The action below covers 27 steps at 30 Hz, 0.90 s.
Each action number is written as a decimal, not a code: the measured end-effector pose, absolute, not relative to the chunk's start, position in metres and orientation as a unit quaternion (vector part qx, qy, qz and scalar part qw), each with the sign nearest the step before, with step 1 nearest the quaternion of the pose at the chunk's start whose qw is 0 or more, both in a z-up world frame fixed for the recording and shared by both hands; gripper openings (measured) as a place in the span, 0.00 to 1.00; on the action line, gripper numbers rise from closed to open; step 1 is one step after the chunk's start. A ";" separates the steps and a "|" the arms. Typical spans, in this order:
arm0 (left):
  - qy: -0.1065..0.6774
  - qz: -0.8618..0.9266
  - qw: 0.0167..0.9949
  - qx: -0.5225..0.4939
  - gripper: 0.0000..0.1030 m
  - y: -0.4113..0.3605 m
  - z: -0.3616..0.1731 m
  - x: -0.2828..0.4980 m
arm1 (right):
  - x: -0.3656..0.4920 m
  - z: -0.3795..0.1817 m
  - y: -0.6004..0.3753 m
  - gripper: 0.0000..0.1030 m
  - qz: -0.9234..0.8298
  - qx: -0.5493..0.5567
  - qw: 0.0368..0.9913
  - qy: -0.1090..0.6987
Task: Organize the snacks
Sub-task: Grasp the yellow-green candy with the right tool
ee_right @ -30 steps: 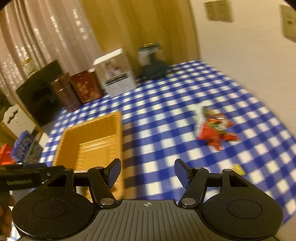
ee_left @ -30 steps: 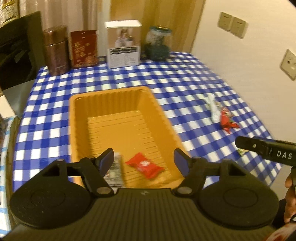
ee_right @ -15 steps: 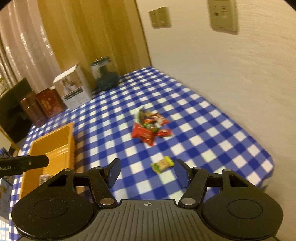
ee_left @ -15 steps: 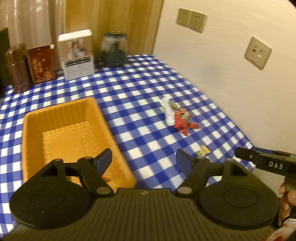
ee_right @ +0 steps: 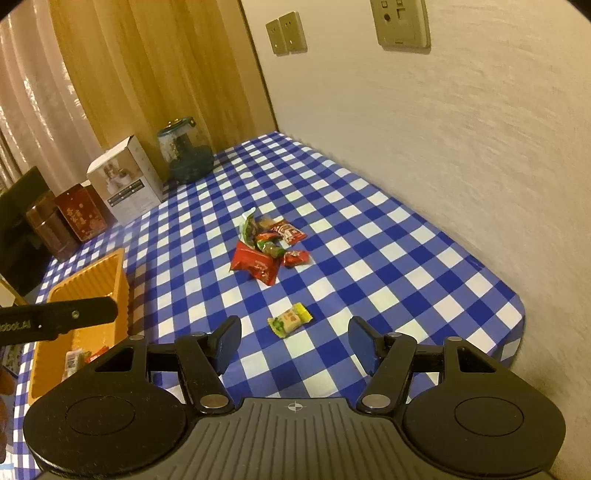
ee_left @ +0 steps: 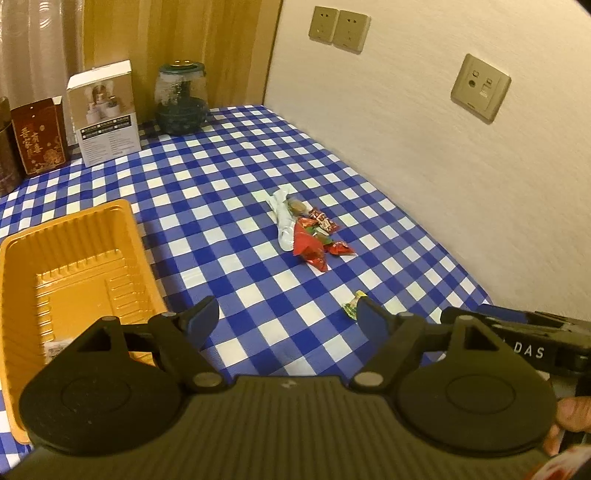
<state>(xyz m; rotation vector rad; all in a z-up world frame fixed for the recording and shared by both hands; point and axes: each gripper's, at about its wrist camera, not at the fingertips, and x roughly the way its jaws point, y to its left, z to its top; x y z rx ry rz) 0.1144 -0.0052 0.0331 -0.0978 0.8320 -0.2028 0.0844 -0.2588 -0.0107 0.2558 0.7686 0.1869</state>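
A: Plastic, ribbed and orange: that is the tray (ee_left: pixel 74 258), a shallow rectangular thing with a stepped floor and fluted walls. From the right wrist view a couple of wrapped pieces (ee_right: pixel 75 360) lie at its near end.

B: And the loose snacks?

A: A small heap of crinkly wrappers (ee_right: pixel 267 247), mostly glossy red with some green and white, lies out on the cloth, well apart from the tray. One yellow-green candy (ee_right: pixel 290 319), a flat little packet with pinched ends, lies alone nearer the table's front edge.

B: The claws?

A: The left gripper (ee_left: pixel 288 317) is spreading its jaws, nothing between them but cloth. The right gripper (ee_right: pixel 293 341) stands about half open, also empty, with the yellow-green candy just beyond its blue fingertips (ee_right: pixel 225 339).

B: What is the surface like?

A: A table under a smooth blue-and-white checked cloth (ee_left: pixel 229 177) that hangs over a rounded corner. It is pushed against a pale, rough-textured wall (ee_right: pixel 461 147) with beige sockets (ee_left: pixel 340 29). At the back stand a glass jar (ee_left: pixel 181 98), a white carton (ee_left: pixel 105 112), a dark red box (ee_left: pixel 38 134) and a brown canister (ee_right: pixel 50 229), in front of a wood panel and a curtain.
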 end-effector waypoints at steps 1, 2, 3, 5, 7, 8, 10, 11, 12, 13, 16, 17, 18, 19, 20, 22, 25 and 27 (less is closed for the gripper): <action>0.403 -0.097 0.909 -0.044 0.77 -0.007 0.033 0.115 | 0.084 -0.011 -0.260 0.62 0.093 0.124 0.915 0.373; 0.404 -0.096 0.909 -0.043 0.77 -0.009 0.032 0.116 | 0.083 -0.012 -0.260 0.62 0.094 0.124 0.915 0.373; 0.405 -0.096 0.908 -0.042 0.77 -0.011 0.032 0.117 | 0.083 -0.013 -0.260 0.62 0.095 0.122 0.915 0.374; 0.404 -0.093 0.909 -0.040 0.77 -0.014 0.033 0.118 | 0.082 -0.015 -0.262 0.62 0.099 0.120 0.914 0.373; 0.404 -0.088 0.910 -0.037 0.78 -0.017 0.034 0.119 | 0.082 -0.016 -0.264 0.62 0.104 0.120 0.915 0.372; 0.404 -0.087 0.910 -0.035 0.78 -0.018 0.034 0.120 | 0.081 -0.016 -0.265 0.62 0.106 0.119 0.915 0.371; 0.403 -0.085 0.911 -0.031 0.78 -0.021 0.036 0.121 | 0.081 -0.017 -0.267 0.62 0.110 0.117 0.915 0.371; 0.401 -0.084 0.912 -0.029 0.78 -0.022 0.036 0.121 | 0.081 -0.017 -0.267 0.62 0.112 0.115 0.915 0.370; 0.399 -0.085 0.912 -0.028 0.78 -0.023 0.036 0.121 | 0.081 -0.018 -0.266 0.62 0.113 0.113 0.915 0.371; 0.397 -0.085 0.913 -0.027 0.78 -0.024 0.036 0.121 | 0.082 -0.018 -0.266 0.62 0.114 0.111 0.915 0.371; 0.392 -0.089 0.915 -0.025 0.78 -0.025 0.034 0.122 | 0.082 -0.019 -0.265 0.62 0.113 0.105 0.915 0.371; 0.391 -0.092 0.915 -0.024 0.78 -0.026 0.033 0.122 | 0.083 -0.019 -0.265 0.62 0.112 0.104 0.916 0.372; 0.390 -0.096 0.916 -0.022 0.78 -0.027 0.033 0.123 | 0.083 -0.019 -0.264 0.62 0.110 0.102 0.916 0.372; 0.389 -0.098 0.916 -0.021 0.78 -0.027 0.032 0.123 | 0.084 -0.019 -0.264 0.62 0.108 0.100 0.916 0.372; 0.388 -0.101 0.916 -0.019 0.78 -0.028 0.032 0.123 | 0.084 -0.018 -0.263 0.62 0.108 0.098 0.917 0.372; 0.385 -0.105 0.917 -0.020 0.78 -0.027 0.031 0.125 | 0.086 -0.018 -0.260 0.62 0.111 0.090 0.918 0.370; 0.386 -0.112 0.916 -0.019 0.79 -0.027 0.025 0.130 | 0.091 -0.022 -0.258 0.62 0.124 0.078 0.919 0.367; 0.388 -0.112 0.915 -0.013 0.80 -0.029 0.018 0.134 | 0.098 -0.028 -0.257 0.62 0.132 0.073 0.917 0.370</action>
